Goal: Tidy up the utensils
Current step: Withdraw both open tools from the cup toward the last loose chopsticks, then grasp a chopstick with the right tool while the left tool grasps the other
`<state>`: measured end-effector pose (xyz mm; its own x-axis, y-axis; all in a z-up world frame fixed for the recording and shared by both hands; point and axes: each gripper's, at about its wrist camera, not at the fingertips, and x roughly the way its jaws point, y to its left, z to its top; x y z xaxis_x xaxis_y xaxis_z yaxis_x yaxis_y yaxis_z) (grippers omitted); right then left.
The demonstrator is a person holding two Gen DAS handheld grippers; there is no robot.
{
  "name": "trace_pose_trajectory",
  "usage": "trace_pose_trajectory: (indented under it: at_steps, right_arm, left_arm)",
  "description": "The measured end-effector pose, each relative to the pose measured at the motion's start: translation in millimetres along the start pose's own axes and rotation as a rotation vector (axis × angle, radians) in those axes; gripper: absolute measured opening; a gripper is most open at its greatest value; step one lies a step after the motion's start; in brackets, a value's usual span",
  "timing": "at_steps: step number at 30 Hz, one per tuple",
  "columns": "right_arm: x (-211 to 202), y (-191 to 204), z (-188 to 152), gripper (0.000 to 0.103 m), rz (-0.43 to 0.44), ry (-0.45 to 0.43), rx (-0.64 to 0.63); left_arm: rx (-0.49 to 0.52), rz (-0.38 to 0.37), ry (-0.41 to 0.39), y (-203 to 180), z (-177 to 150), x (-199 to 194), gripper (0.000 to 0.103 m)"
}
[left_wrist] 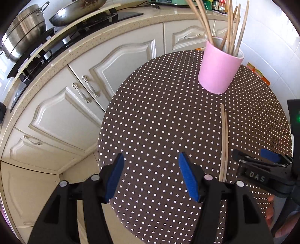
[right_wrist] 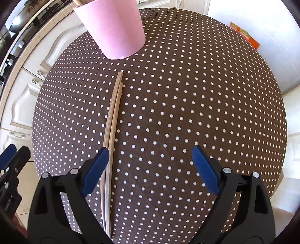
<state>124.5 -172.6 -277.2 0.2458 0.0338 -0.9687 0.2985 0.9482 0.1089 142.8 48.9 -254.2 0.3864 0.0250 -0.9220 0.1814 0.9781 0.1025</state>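
Observation:
A pink cup (left_wrist: 219, 69) stands at the far side of the round polka-dot table (left_wrist: 159, 116) and holds several wooden chopsticks (left_wrist: 230, 28). The cup also shows in the right wrist view (right_wrist: 112, 28). Two wooden chopsticks (right_wrist: 112, 120) lie side by side on the table in front of the cup; they also show in the left wrist view (left_wrist: 224, 138). My right gripper (right_wrist: 151, 159) is open and empty, its left finger (right_wrist: 97, 165) just beside the chopsticks' near part. My left gripper (left_wrist: 151, 165) is open and empty above the table's left side.
Cream kitchen cabinets (left_wrist: 61, 105) and a countertop with a stove, a pot (left_wrist: 24, 37) and a wok (left_wrist: 75, 11) lie left of the table. An orange packet (right_wrist: 245, 35) lies at the table's far right edge. White tiled wall is behind.

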Motion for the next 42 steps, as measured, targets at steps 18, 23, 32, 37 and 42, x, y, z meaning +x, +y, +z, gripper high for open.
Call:
trace_pose_trajectory:
  at_steps: [18, 23, 32, 37, 42]
  right_arm:
    - [36, 72, 34, 0.089, -0.163, 0.04, -0.127]
    - [36, 92, 42, 0.059, -0.075, 0.044, -0.151]
    - [36, 92, 42, 0.009, 0.144, 0.054, -0.174]
    - [40, 63, 46, 0.007, 0.255, 0.088, -0.061]
    - [39, 44, 51, 0.007, 0.228, 0.061, -0.072]
  left_arm:
    - [-0.052, -0.025, 0.059, 3, -8, 6, 0.06]
    - [-0.067, -0.027, 0.059, 3, -8, 3, 0.06]
    - [-0.077, -0.05, 0.079, -5, -5, 7, 0.06]
    - [-0.059, -0.072, 0.079, -19, 2, 8, 0.06]
    - [-0.023, -0.106, 0.084, -44, 12, 14, 0.06]
